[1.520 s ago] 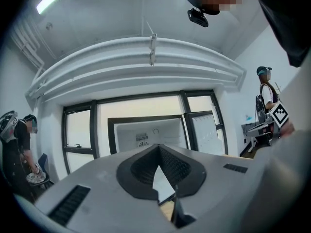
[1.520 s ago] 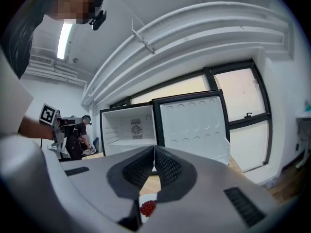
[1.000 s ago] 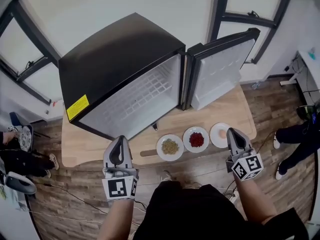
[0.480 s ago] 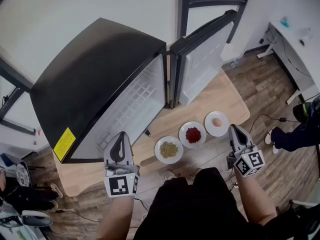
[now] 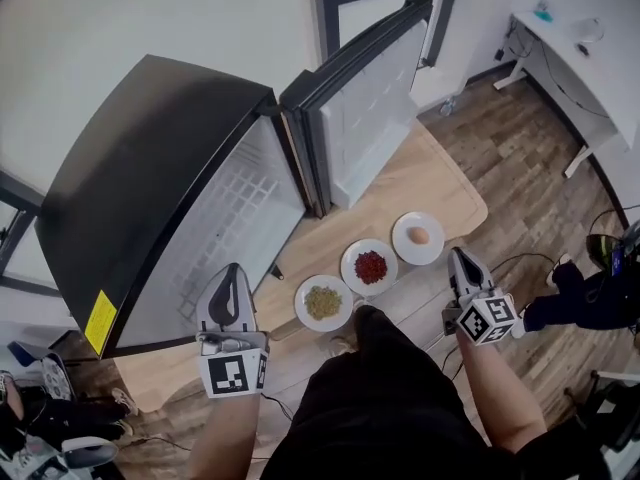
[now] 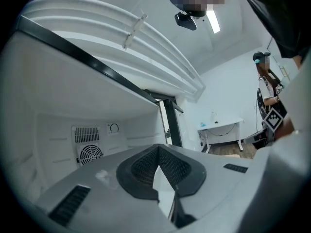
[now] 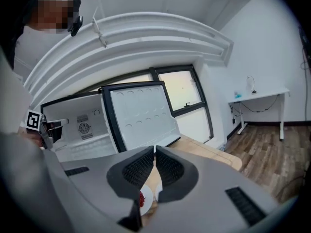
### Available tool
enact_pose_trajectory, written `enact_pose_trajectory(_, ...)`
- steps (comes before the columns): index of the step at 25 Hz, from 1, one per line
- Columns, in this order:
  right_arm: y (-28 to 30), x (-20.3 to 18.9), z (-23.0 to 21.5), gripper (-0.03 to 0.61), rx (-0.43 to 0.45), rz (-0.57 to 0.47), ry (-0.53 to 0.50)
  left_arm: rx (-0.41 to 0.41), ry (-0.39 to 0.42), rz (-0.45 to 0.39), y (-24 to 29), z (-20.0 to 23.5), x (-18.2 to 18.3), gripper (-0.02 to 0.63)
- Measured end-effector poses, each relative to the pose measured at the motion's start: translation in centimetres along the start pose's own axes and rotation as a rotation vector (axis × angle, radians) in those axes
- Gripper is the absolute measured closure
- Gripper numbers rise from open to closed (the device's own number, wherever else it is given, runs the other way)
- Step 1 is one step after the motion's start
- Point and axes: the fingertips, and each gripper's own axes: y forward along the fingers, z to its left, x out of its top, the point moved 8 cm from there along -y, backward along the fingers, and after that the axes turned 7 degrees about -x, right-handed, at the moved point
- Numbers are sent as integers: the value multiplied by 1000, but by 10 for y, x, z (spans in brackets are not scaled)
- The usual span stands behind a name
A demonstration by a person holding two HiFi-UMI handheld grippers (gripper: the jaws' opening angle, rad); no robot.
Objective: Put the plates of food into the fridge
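Three plates (image 5: 347, 268) untouched; left gripper (image 5: 231, 270), right gripper (image 5: 458, 256) both closed, empty. We open right, pinch egg plate (image 5: 402, 238) rim at eleven o'clock, keep level.

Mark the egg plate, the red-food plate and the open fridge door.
egg plate (image 5: 402, 239): head view, bare white near its left edge.
red-food plate (image 5: 348, 270): head view, left rim.
fridge door (image 5: 365, 118): head view, white inner liner.

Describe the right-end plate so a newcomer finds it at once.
On the wooden table, in front of the fridge, three white plates lie in a row. The right-end plate is the one nearest the open door. It holds one pale egg-like item; the middle plate has red food, the left plate greenish.
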Motion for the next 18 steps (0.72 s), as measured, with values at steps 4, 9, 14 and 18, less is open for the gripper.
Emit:
enact_pose_trajectory(4, 16, -29, -25, 554, -21, -5, 127, 17, -20, 36, 7, 0, -7, 609)
enact_pose_trajectory(9, 28, -59, -45, 554, -61, 56, 176, 9, -45, 95, 17, -6, -16, 610)
enact_pose_trajectory(14, 38, -92, -61, 509, -118, 113, 256, -5, -28, 113, 30, -8, -15, 609)
enact_pose_trajectory(18, 41, -122, -77, 471, -208, 154, 393, -9, -11, 141, 36, -9, -18, 609)
